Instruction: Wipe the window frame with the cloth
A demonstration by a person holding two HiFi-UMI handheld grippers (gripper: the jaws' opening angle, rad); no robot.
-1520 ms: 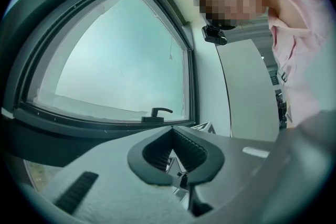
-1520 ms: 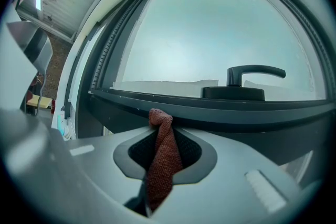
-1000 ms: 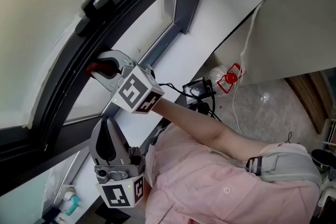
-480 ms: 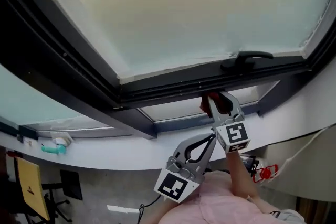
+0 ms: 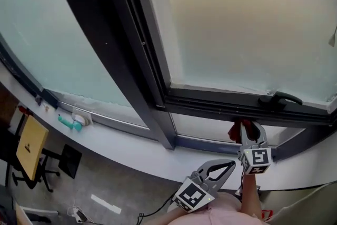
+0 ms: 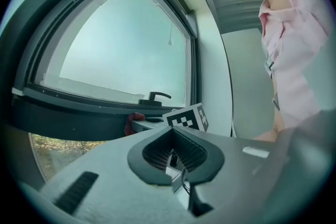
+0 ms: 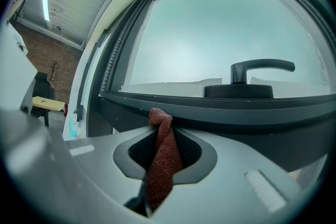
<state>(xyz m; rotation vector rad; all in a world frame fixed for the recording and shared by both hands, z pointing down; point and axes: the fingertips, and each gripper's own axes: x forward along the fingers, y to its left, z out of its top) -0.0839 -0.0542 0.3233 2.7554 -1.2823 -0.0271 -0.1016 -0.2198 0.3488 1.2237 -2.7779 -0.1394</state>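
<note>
A dark window frame (image 5: 221, 104) (image 7: 220, 113) runs under frosted glass, with a black handle (image 5: 278, 98) (image 7: 252, 75) on it. My right gripper (image 5: 243, 129) (image 7: 160, 118) is shut on a reddish-brown cloth (image 7: 160, 160) (image 5: 234, 131), whose tip is pressed against the frame's lower rail, left of the handle. My left gripper (image 5: 227, 165) (image 6: 170, 136) hangs lower and nearer the person, shut with nothing in it. In the left gripper view the cloth (image 6: 132, 123) shows red against the frame (image 6: 68, 113).
A thick dark mullion (image 5: 121, 55) slants down from the top left. Below the window runs a white sill (image 5: 116, 139) with a teal object (image 5: 68, 124) on it. A yellow board (image 5: 30, 146) and a chair stand on the floor at left.
The head view has swung again, so the window now fills it and both grippers sit at the bottom right. The right gripper still holds the cloth against the frame, left of the handle.
</note>
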